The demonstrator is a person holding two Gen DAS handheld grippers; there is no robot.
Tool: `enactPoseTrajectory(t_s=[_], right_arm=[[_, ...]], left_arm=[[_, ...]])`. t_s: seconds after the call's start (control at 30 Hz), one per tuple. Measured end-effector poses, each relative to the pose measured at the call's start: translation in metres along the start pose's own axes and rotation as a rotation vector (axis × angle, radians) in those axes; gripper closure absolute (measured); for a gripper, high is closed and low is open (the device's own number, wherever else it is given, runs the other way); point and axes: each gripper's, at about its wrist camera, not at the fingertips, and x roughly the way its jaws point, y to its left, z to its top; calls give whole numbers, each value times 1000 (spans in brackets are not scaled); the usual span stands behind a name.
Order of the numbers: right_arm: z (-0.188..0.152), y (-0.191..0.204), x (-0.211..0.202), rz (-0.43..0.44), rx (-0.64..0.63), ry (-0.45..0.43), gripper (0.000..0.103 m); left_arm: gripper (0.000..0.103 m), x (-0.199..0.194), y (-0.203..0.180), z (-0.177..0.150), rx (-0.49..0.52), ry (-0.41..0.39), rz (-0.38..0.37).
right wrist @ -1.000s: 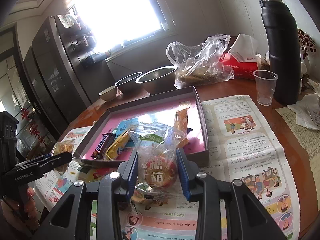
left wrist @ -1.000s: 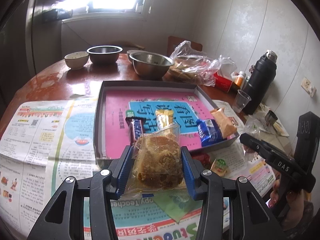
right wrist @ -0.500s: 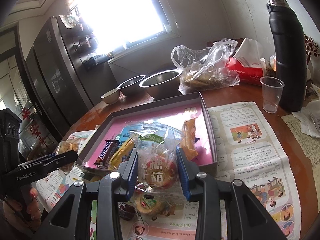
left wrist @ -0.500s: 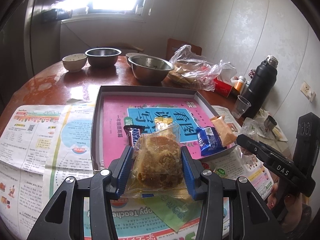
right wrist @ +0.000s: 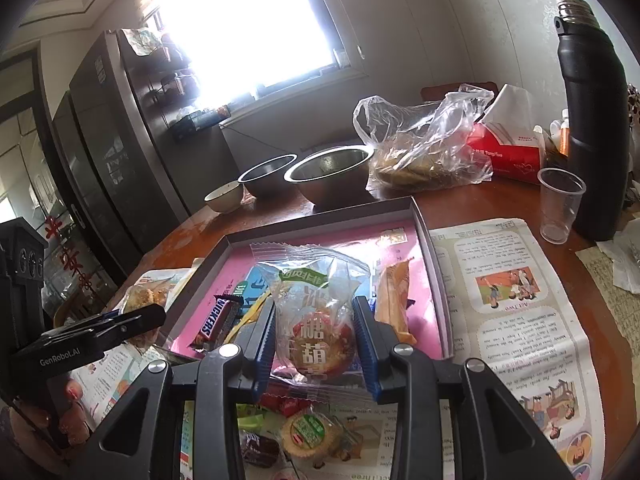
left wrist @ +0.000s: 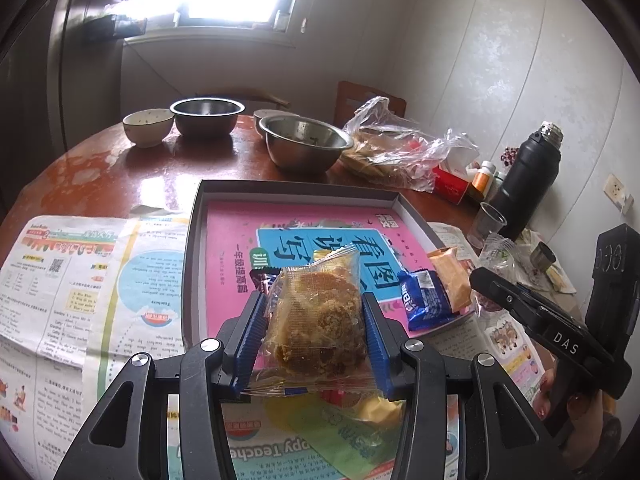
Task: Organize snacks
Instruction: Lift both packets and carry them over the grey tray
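Steel bowls point(left wrist: 306, 142) number two; hand-held grippers grip two wrapped snacks point(left wrist: 316, 318).

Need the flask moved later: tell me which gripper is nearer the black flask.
Right. The right gripper holds a wrapped snack over the tray's flask-side half; the black flask stands beyond it. The left gripper is farther across.

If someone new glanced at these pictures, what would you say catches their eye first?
Each gripper's blue jaws hold a wrapped snack up close: a crumbly brown pastry in the left gripper, a clear-packed cookie in the right gripper. Behind them lies the grey tray with its bright pink lining, holding several snacks.
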Motion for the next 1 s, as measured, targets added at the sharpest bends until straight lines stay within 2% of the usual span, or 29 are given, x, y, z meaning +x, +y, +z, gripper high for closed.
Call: enactPoseTrajectory(t_s=[1.0], right_arm=[[30, 3, 15, 3, -7, -43, 66]], left_arm=[[54, 24, -12, 32, 13, -32, -56]])
